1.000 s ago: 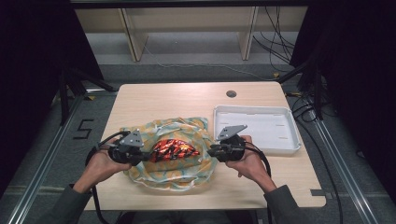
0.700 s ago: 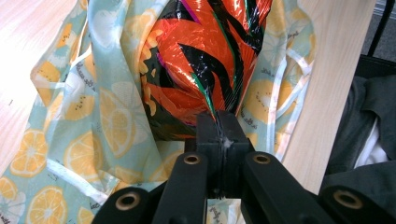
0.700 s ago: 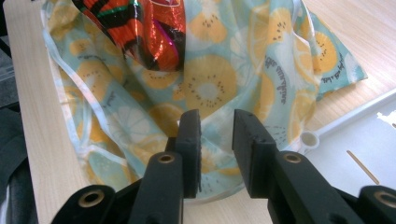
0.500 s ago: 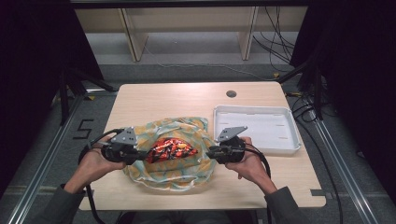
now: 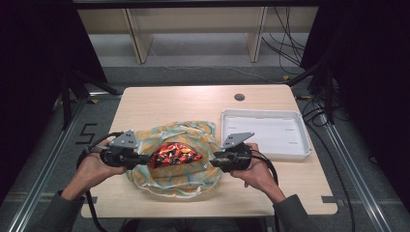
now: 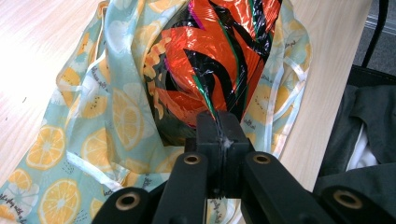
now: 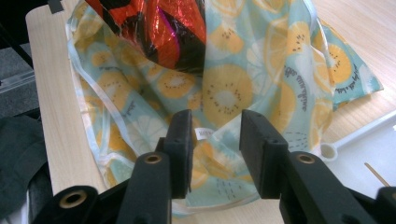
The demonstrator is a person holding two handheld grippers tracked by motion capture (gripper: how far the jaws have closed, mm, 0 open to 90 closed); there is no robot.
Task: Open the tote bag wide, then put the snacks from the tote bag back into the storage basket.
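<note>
Wooden table (image 5: 193,104), dim room. My left gripper (image 6: 219,135) clamped on foil packet (image 5: 174,153) seam. Right gripper (image 7: 215,140) just opening, empty; cloth bag (image 5: 193,181) edge at 12 o'clock, packet's long axis crosswise.

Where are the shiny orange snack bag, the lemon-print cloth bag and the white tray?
snack bag (image 6: 210,60), left gripper view, middle of its foil face
cloth bag (image 7: 224,93), right gripper view, printed fabric
white tray (image 5: 263,118), high view, bare floor
</note>
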